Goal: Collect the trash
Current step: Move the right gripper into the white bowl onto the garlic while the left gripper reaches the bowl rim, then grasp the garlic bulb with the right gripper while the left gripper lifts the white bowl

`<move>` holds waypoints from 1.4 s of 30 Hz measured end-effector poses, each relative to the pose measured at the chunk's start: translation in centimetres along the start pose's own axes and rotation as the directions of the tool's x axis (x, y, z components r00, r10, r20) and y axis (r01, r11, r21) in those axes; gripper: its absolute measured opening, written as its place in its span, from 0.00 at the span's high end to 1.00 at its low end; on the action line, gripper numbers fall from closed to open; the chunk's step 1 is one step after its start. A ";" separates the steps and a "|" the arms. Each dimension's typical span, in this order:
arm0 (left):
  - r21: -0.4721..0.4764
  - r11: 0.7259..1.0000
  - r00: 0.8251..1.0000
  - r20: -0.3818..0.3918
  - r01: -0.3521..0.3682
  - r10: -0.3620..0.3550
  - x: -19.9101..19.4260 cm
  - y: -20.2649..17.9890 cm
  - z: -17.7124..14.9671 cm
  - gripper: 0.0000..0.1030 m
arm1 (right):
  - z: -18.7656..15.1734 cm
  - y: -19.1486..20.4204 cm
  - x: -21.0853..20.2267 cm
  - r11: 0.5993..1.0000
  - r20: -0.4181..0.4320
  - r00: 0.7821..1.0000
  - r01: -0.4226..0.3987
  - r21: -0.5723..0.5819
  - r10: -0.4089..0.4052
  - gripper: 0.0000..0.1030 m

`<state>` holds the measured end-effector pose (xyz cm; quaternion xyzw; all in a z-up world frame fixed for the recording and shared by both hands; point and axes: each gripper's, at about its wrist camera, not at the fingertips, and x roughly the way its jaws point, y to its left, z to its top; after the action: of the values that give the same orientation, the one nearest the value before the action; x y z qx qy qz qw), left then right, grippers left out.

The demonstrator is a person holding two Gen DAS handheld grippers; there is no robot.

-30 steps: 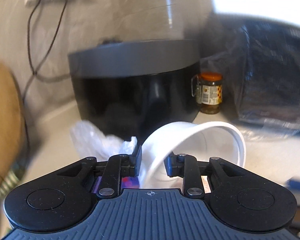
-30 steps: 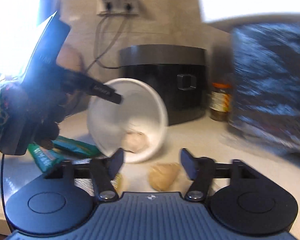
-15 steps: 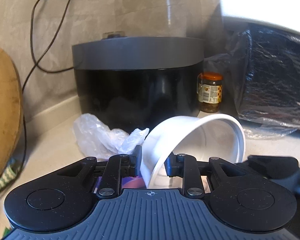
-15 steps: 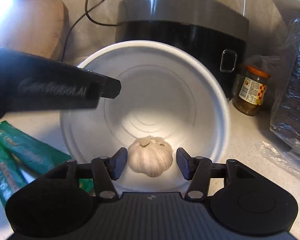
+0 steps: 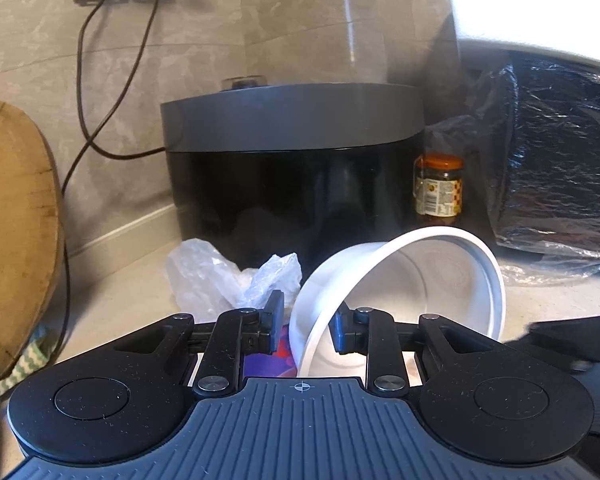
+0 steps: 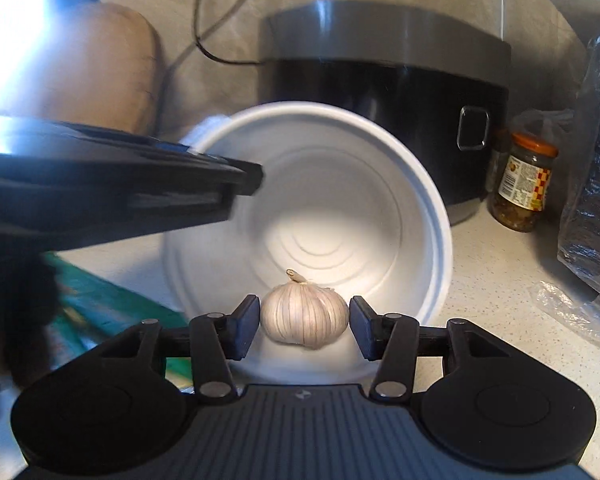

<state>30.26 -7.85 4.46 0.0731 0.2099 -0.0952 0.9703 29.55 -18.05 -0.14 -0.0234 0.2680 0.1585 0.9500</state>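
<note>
My left gripper [image 5: 306, 322] is shut on the rim of a white bowl [image 5: 412, 276] and holds it tipped on its side, mouth facing right. In the right wrist view the bowl [image 6: 332, 200] opens toward the camera, with the left gripper's finger at its upper left rim. A garlic bulb [image 6: 304, 316] lies on the bowl's lower inner wall. My right gripper [image 6: 304, 326] is open, its fingers on either side of the garlic with small gaps. A crumpled clear plastic bag [image 5: 220, 276] lies behind the left gripper. Green snack wrappers [image 6: 112, 312] lie on the counter at left.
A black rice cooker [image 5: 296, 160] stands against the wall behind the bowl. A glass jar with an orange lid [image 5: 438, 188] stands to its right, beside a black plastic-wrapped bundle [image 5: 560, 168]. A wooden board [image 5: 16, 232] leans at left. Cords [image 5: 84, 92] run to the sockets.
The right gripper moved in close to the bowl's mouth and now brackets the garlic, with its fingers somewhat closer together. The left gripper kept holding the tipped bowl, nearly still.
</note>
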 end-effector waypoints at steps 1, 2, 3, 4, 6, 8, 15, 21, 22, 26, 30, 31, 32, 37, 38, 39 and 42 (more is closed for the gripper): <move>0.001 1.000 1.000 -0.001 -0.005 0.005 0.0 0.0 0.0 0.71 | -0.2 0.0 -0.9 1.000 0.013 1.000 -0.009 -0.004 0.009 0.52; 0.002 1.000 1.000 -0.003 -0.010 0.010 0.1 0.0 0.0 0.71 | -0.4 0.2 -1.9 1.000 0.026 1.000 -0.017 -0.006 0.017 0.52; 0.000 1.000 1.000 -0.010 -0.014 0.014 0.3 0.0 -0.1 0.71 | -0.6 0.1 -2.9 1.000 0.037 0.999 -0.028 -0.004 0.028 0.52; -0.009 1.000 1.000 -0.018 -0.006 0.006 0.5 0.1 -0.1 0.71 | -0.8 0.0 -3.8 0.999 0.045 0.998 -0.040 0.002 0.040 0.52; -0.040 0.999 0.999 -0.024 0.024 -0.025 1.1 0.5 -0.4 0.72 | -1.2 -0.4 -5.4 0.998 0.061 0.996 -0.062 0.021 0.061 0.52; -0.073 0.996 0.997 -0.059 0.045 -0.049 1.9 0.8 -0.8 0.74 | -1.4 -0.5 -6.7 0.997 0.074 0.995 -0.072 0.029 0.069 0.52; -0.262 0.964 0.985 -0.150 0.043 -0.084 2.8 3.1 -2.5 0.88 | -2.9 -1.7 -10.1 0.994 0.095 0.993 -0.074 0.077 0.066 0.52; -0.216 0.976 0.999 -0.018 -0.030 0.026 -3.3 5.3 -1.6 0.89 | -4.1 -2.7 -12.7 0.989 0.119 0.991 -0.076 0.123 0.061 0.52; -0.205 0.978 0.999 -0.006 -0.041 0.041 -4.5 5.6 -1.5 0.89 | -4.2 -2.8 -13.1 0.987 0.122 0.990 -0.083 0.134 0.067 0.52; -0.189 0.979 0.997 0.022 -0.075 0.080 -9.2 7.1 -1.7 0.89 | -4.7 -2.1 -13.7 0.983 0.127 0.986 -0.122 0.141 0.104 0.52; -0.130 0.985 0.992 -0.064 -0.112 0.104 -13.3 7.7 -3.3 0.89 | -5.7 -0.2 -13.4 0.978 0.103 0.981 -0.177 0.114 0.165 0.52; -0.123 0.987 0.991 -0.095 -0.106 0.095 -14.2 8.0 -3.9 0.88 | -6.0 0.4 -13.1 0.975 0.092 0.979 -0.193 0.108 0.183 0.52; -0.121 0.988 0.988 -0.126 -0.099 0.084 -15.0 8.3 -4.6 0.88 | -6.3 0.9 -12.8 0.972 0.081 0.976 -0.210 0.103 0.203 0.52; -0.178 0.978 0.969 -0.240 -0.106 0.061 -19.7 10.7 -7.6 0.88 | -7.6 3.9 -11.9 0.958 0.063 0.959 -0.280 0.057 0.276 0.52; -0.182 0.975 0.965 -0.251 -0.124 0.076 -20.3 11.3 -8.0 0.88 | -7.6 4.3 -11.9 0.953 0.061 0.953 -0.299 0.050 0.296 0.52; -0.179 0.973 0.962 -0.254 -0.149 0.100 -20.8 11.8 -8.3 0.88 | -7.7 4.8 -11.9 0.945 0.060 0.945 -0.324 0.047 0.321 0.52; -0.166 0.958 0.947 -0.262 -0.233 0.185 -21.7 13.4 -8.9 0.86 | -8.0 6.8 -11.8 0.930 0.049 0.929 -0.367 0.017 0.366 0.52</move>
<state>10.26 10.09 6.93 0.0108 0.3266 0.0393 0.9443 13.87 -16.05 -0.62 0.0431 0.2484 0.3298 0.9098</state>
